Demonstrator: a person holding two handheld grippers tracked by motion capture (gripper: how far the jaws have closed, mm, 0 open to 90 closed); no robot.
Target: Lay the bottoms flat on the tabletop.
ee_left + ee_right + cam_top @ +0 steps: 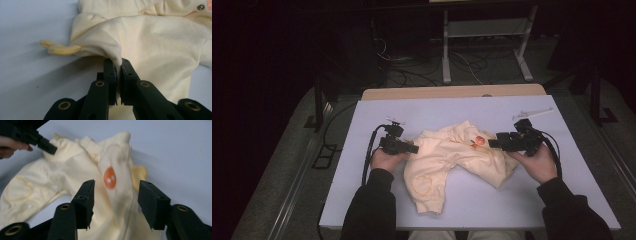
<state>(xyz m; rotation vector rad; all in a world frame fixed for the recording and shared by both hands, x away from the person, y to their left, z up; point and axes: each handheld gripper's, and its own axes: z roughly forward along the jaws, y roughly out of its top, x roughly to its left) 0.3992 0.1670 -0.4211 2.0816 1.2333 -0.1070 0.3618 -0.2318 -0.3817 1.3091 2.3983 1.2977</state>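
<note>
The garment (pixel 452 160) lay crumpled mid-counter (pixel 362 150). The left gripper (pixel 118 65) was clenched on a thin fold; the right gripper (pixel 115 202) stood released astride the cloth. A hard pull could slip that small pinch free.

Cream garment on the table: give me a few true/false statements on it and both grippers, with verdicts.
1. The left gripper is clamped on a fold of the cream garment. True.
2. The right gripper is shut on the cloth. False: its jaws stand apart, with cloth between them.
3. The garment hangs clear of the table. False: it lies crumpled on it.
4. A heart outline is stitched on the garment. True.
5. An orange patch shows on the cloth. True.
</note>
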